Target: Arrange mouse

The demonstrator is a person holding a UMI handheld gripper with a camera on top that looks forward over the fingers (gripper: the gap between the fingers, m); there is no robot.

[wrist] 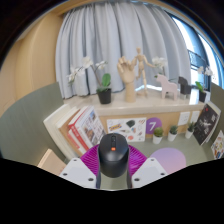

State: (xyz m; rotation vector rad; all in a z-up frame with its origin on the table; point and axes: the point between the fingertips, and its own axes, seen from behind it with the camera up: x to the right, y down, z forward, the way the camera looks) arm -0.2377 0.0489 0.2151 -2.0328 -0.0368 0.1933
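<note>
A black computer mouse (113,155) with an orange scroll wheel sits between my two fingers, its nose pointing away from me. My gripper (113,163) is shut on it: the magenta pads (90,160) press on both of its sides. The mouse is held up above the white desk (150,128). The rear of the mouse and the fingertips are hidden below it.
A round purple mat (171,158) lies on the desk just right of the fingers. Books (84,130) stand at the left. Small potted plants (158,134), cards and a black frame (205,125) line the desk. Behind are a plant (104,92), a wooden hand (127,75), a mannequin and grey curtains.
</note>
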